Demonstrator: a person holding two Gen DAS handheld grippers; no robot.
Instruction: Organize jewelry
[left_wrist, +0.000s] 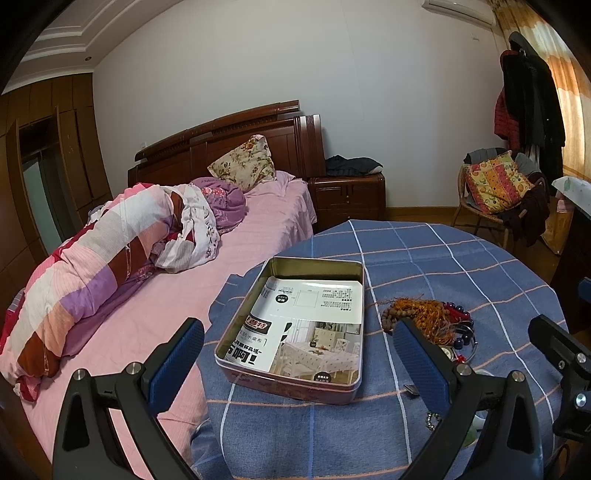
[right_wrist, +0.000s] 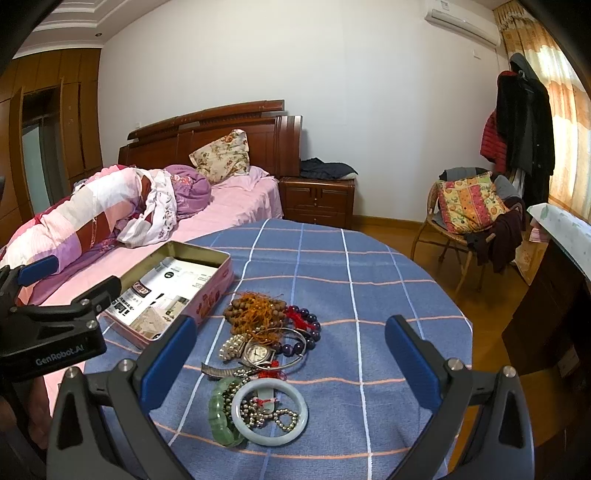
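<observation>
An open metal tin (left_wrist: 291, 384) lined with printed paper sits on the blue checked table; it also shows in the right wrist view (right_wrist: 207, 295). My left gripper (left_wrist: 299, 354) is open and empty, its fingers on either side of the tin. A pile of jewelry lies right of the tin: wooden beads with orange tassel (right_wrist: 255, 310), dark purple beads (right_wrist: 310, 328), a wristwatch (right_wrist: 255, 352), a pearl bracelet (right_wrist: 231, 345), a green bracelet (right_wrist: 219, 413), a pale jade bangle (right_wrist: 269, 435) and a silver bead chain (right_wrist: 266, 411). My right gripper (right_wrist: 288, 354) is open and empty above the pile.
The round table (right_wrist: 369, 295) has a blue checked cloth. A bed (left_wrist: 129, 295) with a rolled quilt lies close on the left. A chair with cushion (right_wrist: 469, 214) and a dark cabinet (right_wrist: 546, 314) stand to the right.
</observation>
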